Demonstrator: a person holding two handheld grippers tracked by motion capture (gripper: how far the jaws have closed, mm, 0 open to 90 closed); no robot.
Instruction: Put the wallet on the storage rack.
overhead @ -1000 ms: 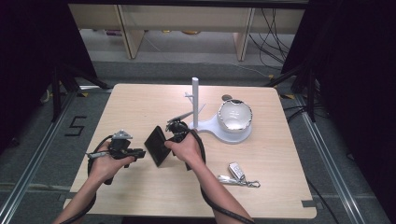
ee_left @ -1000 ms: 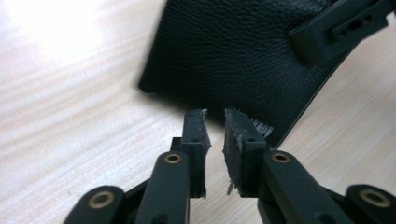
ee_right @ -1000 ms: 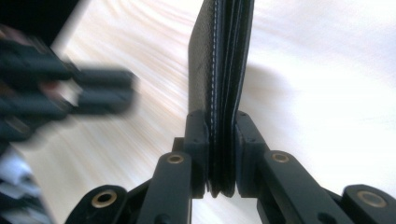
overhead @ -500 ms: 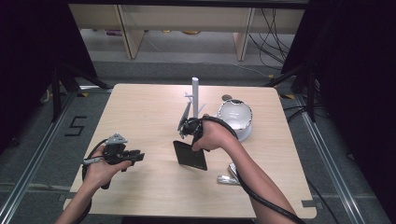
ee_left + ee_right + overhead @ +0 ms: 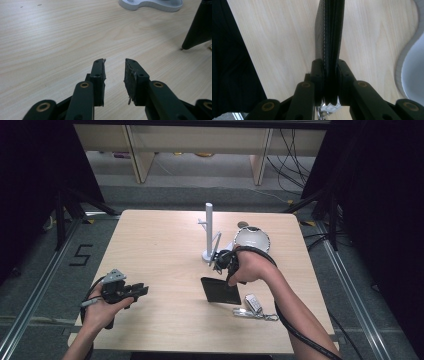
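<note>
A black wallet [image 5: 220,290] hangs edge-on from my right gripper [image 5: 223,263], which is shut on its top edge just in front of the white stand. In the right gripper view the wallet [image 5: 329,30] runs straight up from between the jaws of the right gripper [image 5: 329,67], showing its stitched edge over the table. My left gripper [image 5: 137,291] rests low at the table's front left, pointing right. In the left gripper view the left gripper [image 5: 114,70] is open with bare wood between its pads, and a corner of the wallet [image 5: 200,25] touches down at far right.
A white stand with an upright post [image 5: 208,227] and a round white dish [image 5: 251,240] sits at the back centre-right; its base [image 5: 152,3] lies ahead of the left gripper. A key fob with keys [image 5: 252,306] lies right of the wallet.
My right gripper has carried the wallet to the right, away from the left gripper, to a spot in front of the stand. The left gripper has eased back toward the front left.
</note>
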